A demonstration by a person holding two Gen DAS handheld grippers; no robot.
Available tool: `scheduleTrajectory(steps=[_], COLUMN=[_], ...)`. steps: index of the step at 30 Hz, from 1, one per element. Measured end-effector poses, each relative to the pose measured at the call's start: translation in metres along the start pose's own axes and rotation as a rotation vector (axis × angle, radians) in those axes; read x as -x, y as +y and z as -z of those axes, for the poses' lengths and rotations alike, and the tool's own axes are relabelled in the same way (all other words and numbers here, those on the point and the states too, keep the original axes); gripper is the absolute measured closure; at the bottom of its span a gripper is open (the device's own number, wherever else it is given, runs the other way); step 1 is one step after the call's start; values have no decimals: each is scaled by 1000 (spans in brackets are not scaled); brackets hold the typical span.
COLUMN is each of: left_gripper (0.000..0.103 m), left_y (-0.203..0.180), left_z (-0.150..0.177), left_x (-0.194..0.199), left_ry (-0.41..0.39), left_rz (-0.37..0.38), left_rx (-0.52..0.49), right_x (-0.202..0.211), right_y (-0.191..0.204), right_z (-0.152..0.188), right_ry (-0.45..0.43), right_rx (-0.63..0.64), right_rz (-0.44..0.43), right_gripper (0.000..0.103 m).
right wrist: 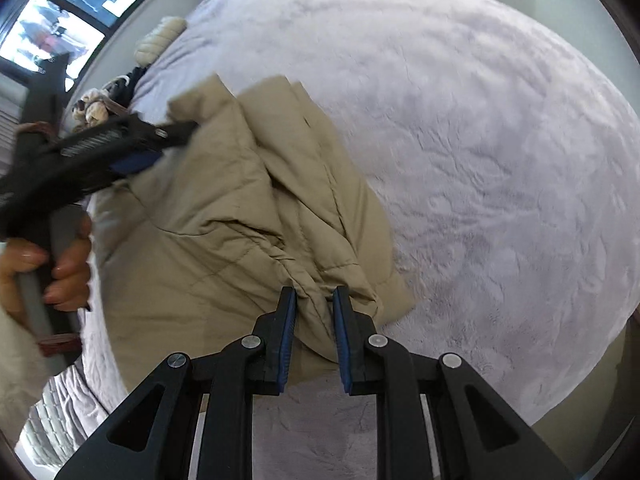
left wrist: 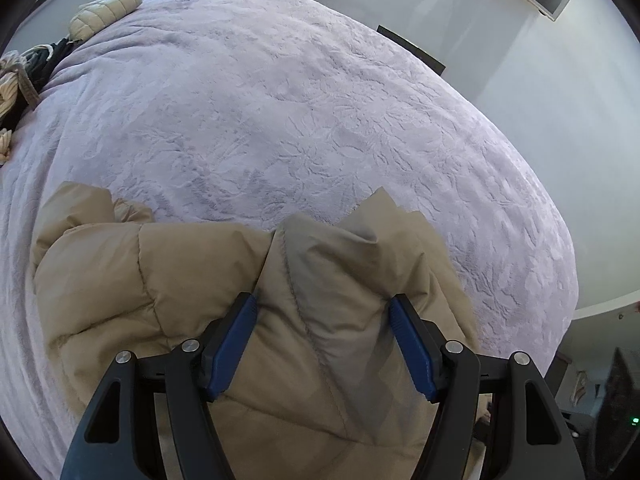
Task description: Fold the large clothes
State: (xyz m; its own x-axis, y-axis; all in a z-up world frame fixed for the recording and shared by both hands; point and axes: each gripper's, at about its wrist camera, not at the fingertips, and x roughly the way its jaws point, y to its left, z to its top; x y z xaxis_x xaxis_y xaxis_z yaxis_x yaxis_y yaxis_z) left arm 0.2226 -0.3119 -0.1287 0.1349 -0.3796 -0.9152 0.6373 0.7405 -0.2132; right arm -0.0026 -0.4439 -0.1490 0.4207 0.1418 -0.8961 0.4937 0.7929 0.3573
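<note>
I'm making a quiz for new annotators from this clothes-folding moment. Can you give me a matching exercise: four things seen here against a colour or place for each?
Things:
1. puffer jacket
2. bed cover
3. gripper pads
4. window

Descriptions:
A. blue
B. pale lilac, textured
C. tan, quilted, held by both grippers
D. top left of the right wrist view

Pairs: 1-C, 2-B, 3-A, 4-D
</note>
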Motion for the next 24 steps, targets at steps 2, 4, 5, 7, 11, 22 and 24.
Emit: scheduleTrajectory(steps=[2, 4, 5, 7, 11, 22, 24], left_gripper=[33, 33, 33, 32, 32, 16, 0], left_y=[0, -1, 0, 2, 12, 78, 93], left_z=[3, 6, 8, 13, 25, 88, 102], left_x=[7, 15, 19, 29, 48, 100, 104], left_ry=[-4, -7, -9, -14, -19, -63, -70], left_rz=[1, 3, 2, 1, -13, -27, -34], left_rx=[-1, -3, -3, 1, 25, 163, 188], right_x=[-4, -8, -10, -15, -20, -28, -27], right_y=[0, 1, 0, -1, -3, 11, 18], right_z=[0, 1, 1, 1, 1, -1, 1], right_ry=[8, 16, 19, 29, 39, 44, 38], right_rx=[5, 16, 18, 14, 7, 32, 33], right_rz=[9, 24, 28, 35, 54, 156, 175], right_gripper=[83, 83, 83, 83, 84, 83, 83])
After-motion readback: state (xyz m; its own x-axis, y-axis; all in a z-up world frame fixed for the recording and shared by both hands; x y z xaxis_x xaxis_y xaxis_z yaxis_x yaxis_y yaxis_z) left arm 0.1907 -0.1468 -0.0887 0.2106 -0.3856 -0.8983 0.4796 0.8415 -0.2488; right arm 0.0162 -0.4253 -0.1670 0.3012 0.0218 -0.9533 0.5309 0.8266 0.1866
